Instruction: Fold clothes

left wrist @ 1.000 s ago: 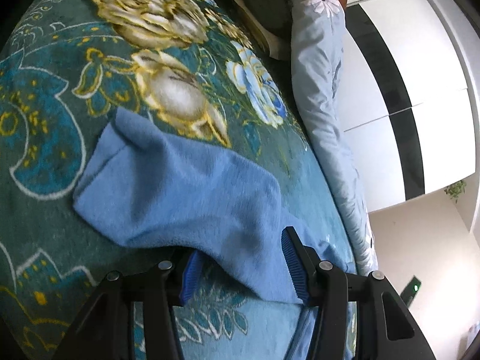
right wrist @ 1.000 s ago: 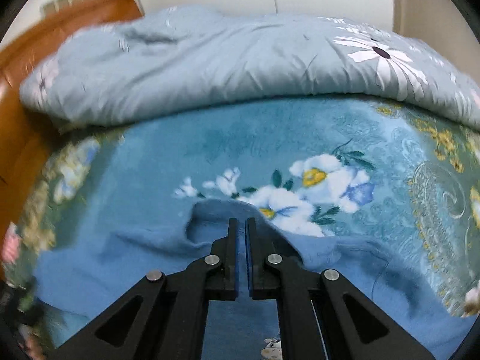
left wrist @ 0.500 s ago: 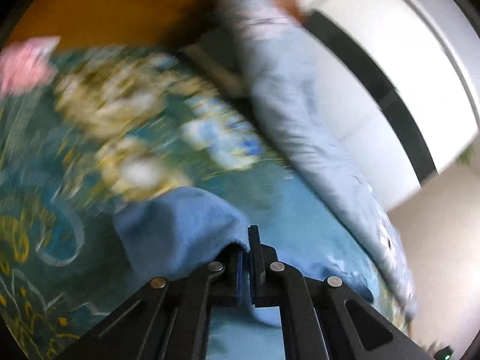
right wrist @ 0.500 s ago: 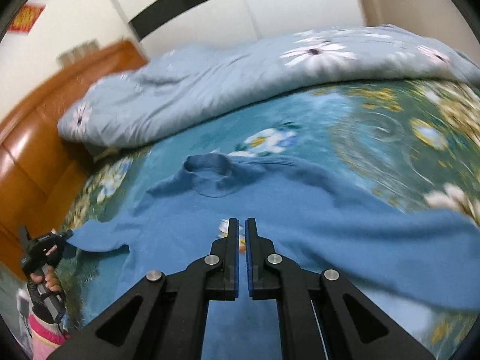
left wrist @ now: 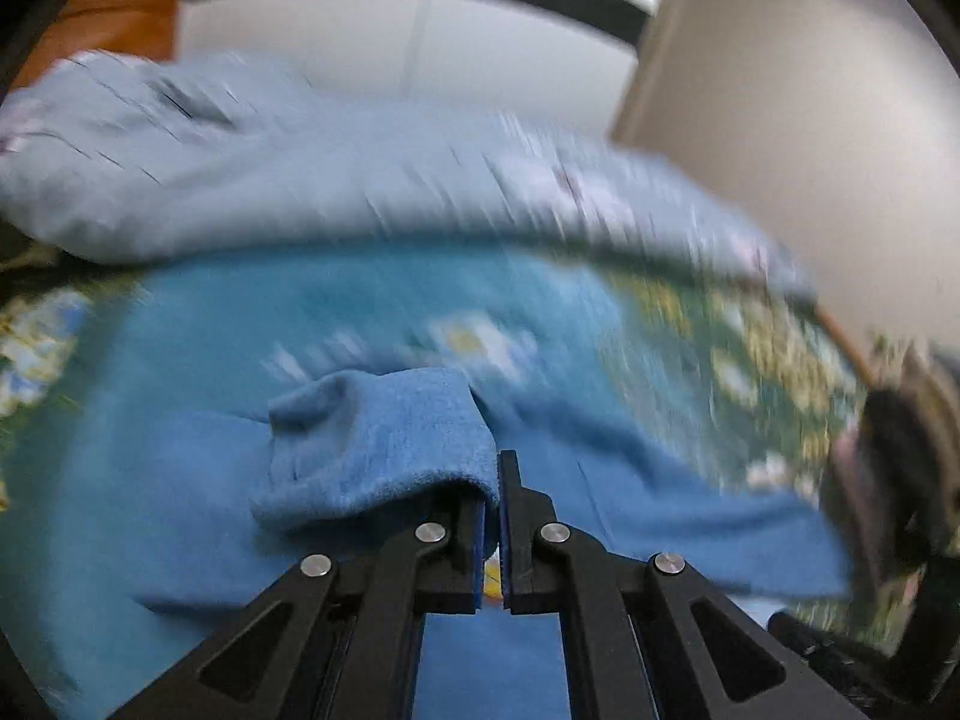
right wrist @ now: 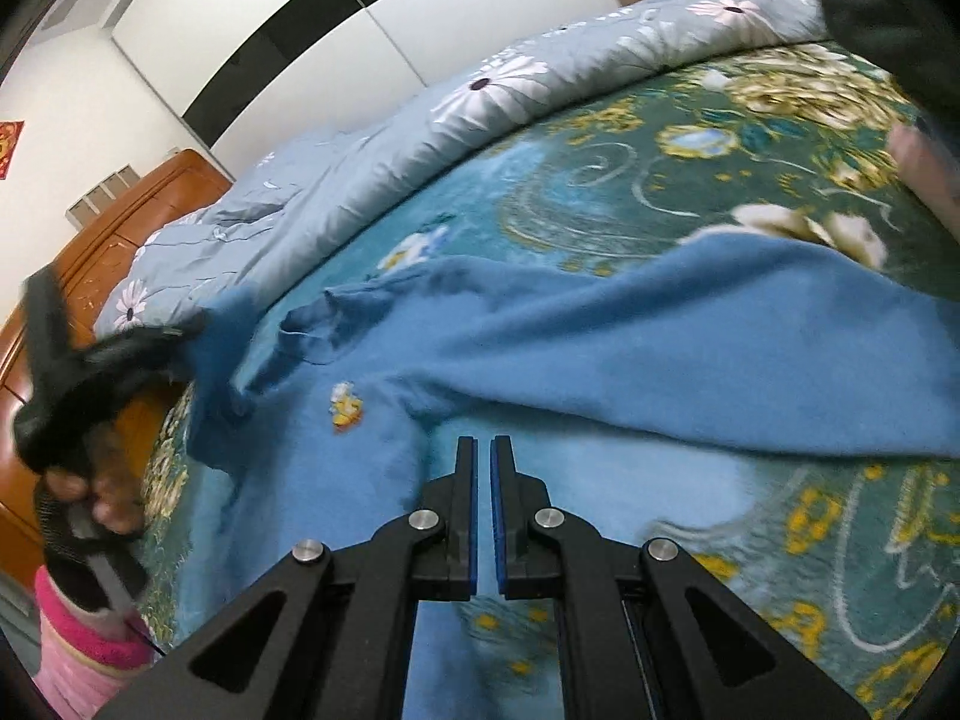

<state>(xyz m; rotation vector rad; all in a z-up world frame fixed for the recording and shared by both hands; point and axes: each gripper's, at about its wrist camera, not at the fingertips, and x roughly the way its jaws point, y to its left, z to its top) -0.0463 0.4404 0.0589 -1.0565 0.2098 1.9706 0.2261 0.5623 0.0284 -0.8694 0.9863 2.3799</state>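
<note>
A blue fleece sweater (right wrist: pixel 600 348) lies spread on the floral bedspread, collar toward the quilt, with a small yellow print (right wrist: pixel 347 409) on its chest. My left gripper (left wrist: pixel 492 480) is shut on the sweater's sleeve cuff (left wrist: pixel 390 438) and holds it lifted over the body of the sweater. It also shows in the right wrist view (right wrist: pixel 198 330), at the left, gripping the raised sleeve. My right gripper (right wrist: pixel 483 450) is shut with nothing visible between its pads, hovering just above the sweater's lower body.
A light blue flowered quilt (right wrist: pixel 480 96) is bunched along the far side of the bed. A wooden headboard (right wrist: pixel 120 210) stands at the left. White wardrobe doors (right wrist: pixel 270 18) lie behind. The teal floral bedspread (right wrist: pixel 780 138) extends right.
My left gripper closed on the sleeve cuff and swung it up and inward over the sweater. My right gripper has drawn back from the collar, staying shut.
</note>
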